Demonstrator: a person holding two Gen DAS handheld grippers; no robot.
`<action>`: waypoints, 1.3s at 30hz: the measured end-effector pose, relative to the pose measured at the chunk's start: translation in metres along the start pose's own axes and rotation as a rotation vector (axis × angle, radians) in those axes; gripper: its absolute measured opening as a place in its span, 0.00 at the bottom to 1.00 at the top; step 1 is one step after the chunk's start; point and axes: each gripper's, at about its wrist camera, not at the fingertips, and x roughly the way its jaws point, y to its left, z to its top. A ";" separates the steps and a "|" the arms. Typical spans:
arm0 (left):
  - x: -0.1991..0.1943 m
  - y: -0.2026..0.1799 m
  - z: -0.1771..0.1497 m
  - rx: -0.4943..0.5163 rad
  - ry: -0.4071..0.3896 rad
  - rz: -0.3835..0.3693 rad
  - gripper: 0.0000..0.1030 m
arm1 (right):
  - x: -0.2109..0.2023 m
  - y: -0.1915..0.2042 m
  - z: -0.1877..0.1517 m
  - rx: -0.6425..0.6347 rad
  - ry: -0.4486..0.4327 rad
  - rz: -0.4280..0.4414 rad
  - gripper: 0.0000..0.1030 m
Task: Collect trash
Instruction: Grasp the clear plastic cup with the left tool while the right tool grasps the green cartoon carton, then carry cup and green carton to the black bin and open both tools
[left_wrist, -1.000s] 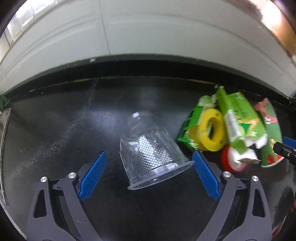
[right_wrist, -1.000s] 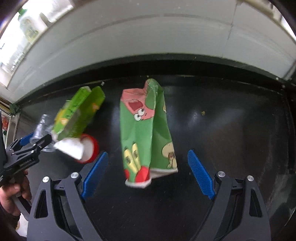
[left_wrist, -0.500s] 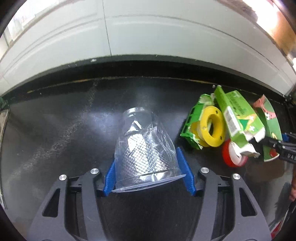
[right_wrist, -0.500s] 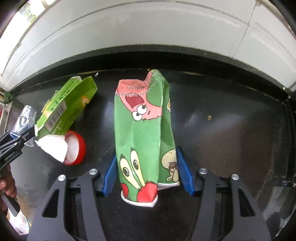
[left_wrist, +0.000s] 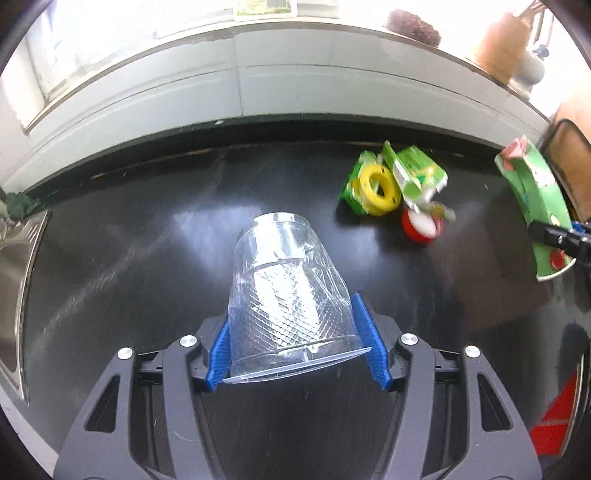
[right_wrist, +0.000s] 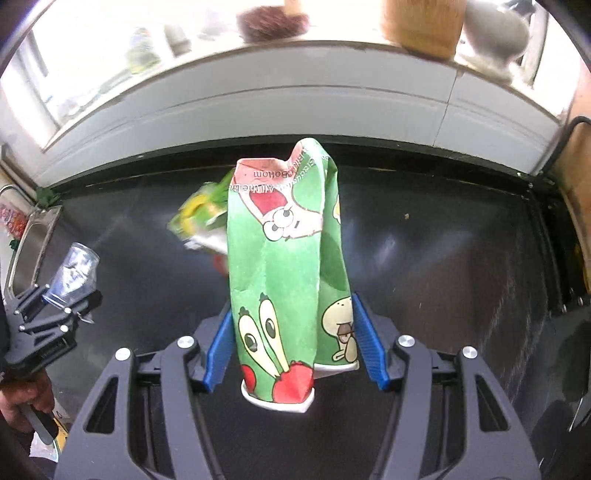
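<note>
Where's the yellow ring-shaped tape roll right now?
Left wrist view, upper right: the yellow tape roll lies on the black counter, between green cartons.

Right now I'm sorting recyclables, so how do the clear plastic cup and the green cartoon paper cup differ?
The clear plastic cup is see-through with a diamond texture; the green paper cup is opaque and printed with cartoon figures. The plastic cup keeps its round shape, while the paper cup is creased and flattened. The left tool grips the plastic cup; the right tool grips the paper cup. Both are held near the rim, base pointing away.
</note>
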 end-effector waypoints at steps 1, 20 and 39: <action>-0.005 0.002 -0.007 0.001 0.000 -0.001 0.57 | -0.007 0.006 -0.006 -0.002 -0.006 0.000 0.57; -0.084 0.076 -0.072 -0.075 -0.069 0.043 0.57 | -0.062 0.101 -0.042 -0.109 -0.069 0.049 0.58; -0.206 0.260 -0.295 -0.599 -0.107 0.382 0.57 | -0.040 0.461 -0.139 -0.738 0.174 0.624 0.58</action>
